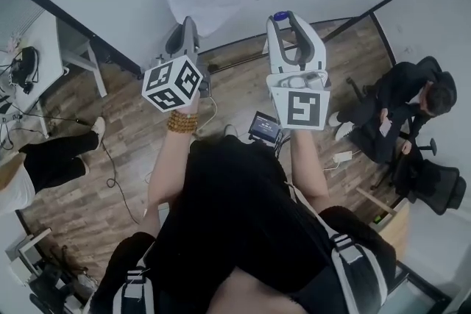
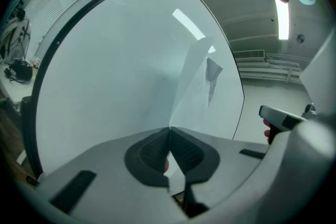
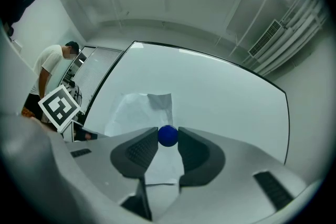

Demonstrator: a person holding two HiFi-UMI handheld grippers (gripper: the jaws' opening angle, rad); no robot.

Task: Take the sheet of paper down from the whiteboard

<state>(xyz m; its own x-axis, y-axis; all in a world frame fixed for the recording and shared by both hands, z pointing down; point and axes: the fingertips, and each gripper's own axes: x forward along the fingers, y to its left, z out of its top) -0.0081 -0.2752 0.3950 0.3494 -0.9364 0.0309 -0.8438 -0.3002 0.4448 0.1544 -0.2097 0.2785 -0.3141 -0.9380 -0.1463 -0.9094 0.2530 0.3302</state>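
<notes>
The left gripper (image 2: 169, 134) has its two dark ribbed pads together, clamped on the near edge of the white, creased sheet of paper (image 2: 197, 92). From the pads the sheet runs up and to the right as a raised fold, standing off the large white whiteboard with a thin black frame (image 2: 115, 71). In the head view the sheet lies crumpled against the board face, far of and between the two grippers, with its left part bowed outward. Whether any part of it is fixed to the board cannot be determined. The right gripper (image 3: 168, 141) is clamped on a small round blue ball (image 3: 168, 134), which sits at the jaw tips and touches both pads. This gripper is positioned just right of the left gripper and close to the board. In the right gripper view the lower edge of the sheet hangs behind the jaws, and the left gripper's black-and-white marker cube (image 3: 59, 106) appears at the far left. A brown beaded bracelet (image 1: 182, 121) is worn on the left wrist. The wood-plank floor (image 1: 125, 151) lies below the board. A seated person in dark clothing (image 1: 408, 103) occupies the right side, next to a black office chair (image 1: 438, 187). A white table (image 1: 48, 48) stands at the left.
</notes>
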